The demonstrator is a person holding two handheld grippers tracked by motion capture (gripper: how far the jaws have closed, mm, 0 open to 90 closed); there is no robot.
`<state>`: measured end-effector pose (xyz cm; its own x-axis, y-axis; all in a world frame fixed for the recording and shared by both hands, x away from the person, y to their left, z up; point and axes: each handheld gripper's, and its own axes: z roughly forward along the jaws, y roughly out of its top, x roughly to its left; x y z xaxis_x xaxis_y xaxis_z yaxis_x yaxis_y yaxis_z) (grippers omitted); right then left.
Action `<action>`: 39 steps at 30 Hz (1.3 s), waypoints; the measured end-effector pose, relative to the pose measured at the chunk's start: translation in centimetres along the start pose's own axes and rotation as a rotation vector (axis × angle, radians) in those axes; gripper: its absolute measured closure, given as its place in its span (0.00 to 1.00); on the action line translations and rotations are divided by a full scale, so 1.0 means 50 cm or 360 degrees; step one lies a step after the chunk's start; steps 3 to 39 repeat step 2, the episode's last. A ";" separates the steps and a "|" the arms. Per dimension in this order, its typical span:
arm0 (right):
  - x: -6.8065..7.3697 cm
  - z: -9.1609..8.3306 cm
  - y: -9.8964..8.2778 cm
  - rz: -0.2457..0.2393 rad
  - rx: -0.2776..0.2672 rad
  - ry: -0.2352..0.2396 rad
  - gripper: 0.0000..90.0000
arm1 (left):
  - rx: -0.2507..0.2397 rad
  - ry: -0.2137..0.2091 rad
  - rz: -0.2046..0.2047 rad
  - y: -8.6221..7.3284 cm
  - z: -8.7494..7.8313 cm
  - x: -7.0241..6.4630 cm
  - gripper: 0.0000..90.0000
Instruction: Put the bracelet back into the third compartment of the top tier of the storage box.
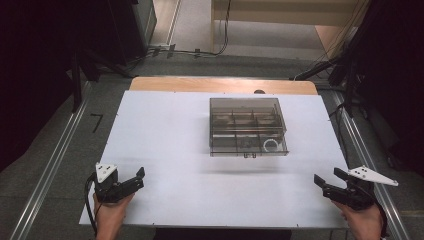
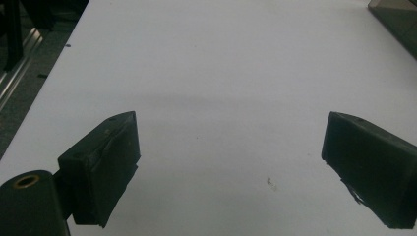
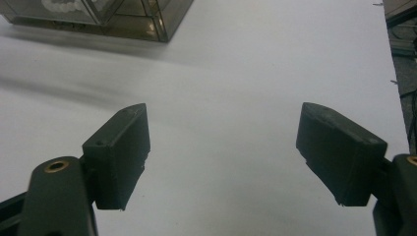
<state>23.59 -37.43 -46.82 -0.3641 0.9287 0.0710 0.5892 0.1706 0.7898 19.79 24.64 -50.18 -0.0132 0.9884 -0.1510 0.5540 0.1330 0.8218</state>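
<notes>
A smoky clear plastic compartment box [image 1: 247, 126] sits closed at the middle of the white table [image 1: 165, 130], with a white ring-shaped item [image 1: 270, 145] in its front right compartment. My left gripper [image 1: 137, 177] rests near the table's front left corner, open, with nothing between its jaws [image 2: 231, 147]. My right gripper [image 1: 328, 177] is near the front right corner, also open and empty [image 3: 223, 142]. The box's corner [image 3: 123, 17] appears at the top left of the right gripper view, and a box edge [image 2: 396, 17] sits at the top right of the left gripper view.
The table's wooden far edge [image 1: 220, 84] borders a grey floor with cables [image 1: 190, 51]. Metal rails [image 1: 55, 160] run along both sides of the table. Dark curtains and stands [image 1: 60, 50] frame the left and right.
</notes>
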 end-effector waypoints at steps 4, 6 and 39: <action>-0.002 -0.002 -0.001 0.0006 -0.0005 -0.0001 0.21 | 0.0002 0.0000 0.0002 0.000 0.000 0.000 0.09; -0.002 -0.002 -0.001 0.0006 -0.0005 -0.0001 0.21 | 0.0002 0.0000 0.0002 0.000 0.000 0.000 0.09; -0.002 -0.002 -0.001 0.0006 -0.0005 -0.0001 0.21 | 0.0002 0.0000 0.0002 0.000 0.000 0.000 0.09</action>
